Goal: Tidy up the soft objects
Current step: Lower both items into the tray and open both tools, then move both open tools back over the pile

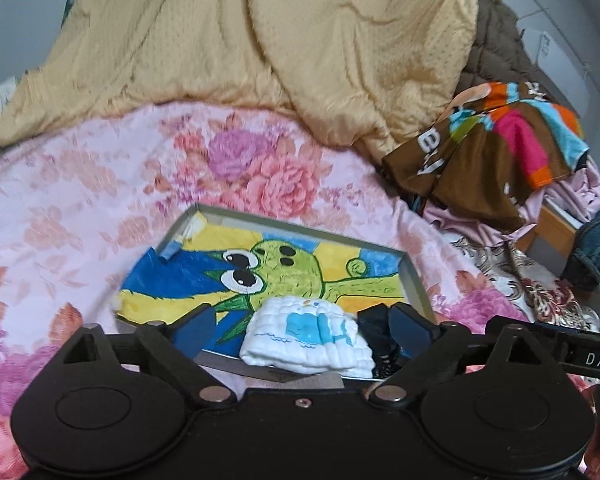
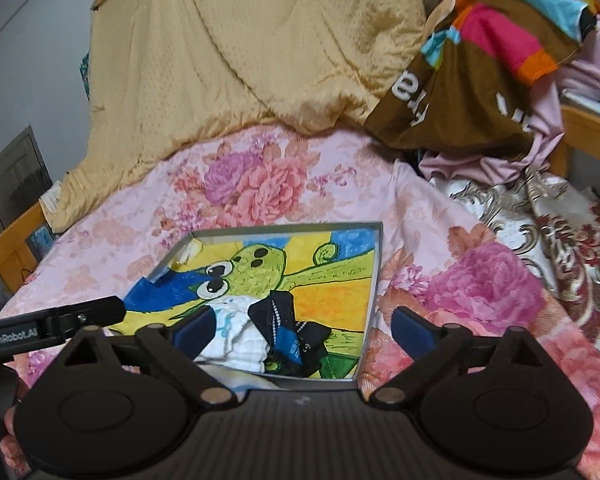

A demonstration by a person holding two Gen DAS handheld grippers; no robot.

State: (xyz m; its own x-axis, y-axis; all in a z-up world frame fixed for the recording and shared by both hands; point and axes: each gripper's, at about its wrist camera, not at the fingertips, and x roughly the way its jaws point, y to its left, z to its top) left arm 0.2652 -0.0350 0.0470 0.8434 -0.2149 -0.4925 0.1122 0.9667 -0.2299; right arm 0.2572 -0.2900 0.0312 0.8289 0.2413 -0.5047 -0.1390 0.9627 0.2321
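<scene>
Both grippers are hanging with jaws wide apart, gripping nothing. The white quilted cloth (image 1: pixel 306 334) is lying in the near end of the shallow box (image 1: pixel 414 276), directly ahead of the left gripper (image 1: pixel 300 322), long axis running left-right. The right gripper (image 2: pixel 302 326) view is showing the dark sock (image 2: pixel 290 330) beside it, probably overlapping its right edge, which the left view mostly hides.

White quilted cloth (image 1: pixel 306 338) and dark patterned socks (image 2: pixel 296 336) touching, bunched, in grey tray (image 2: pixel 374 280).
</scene>
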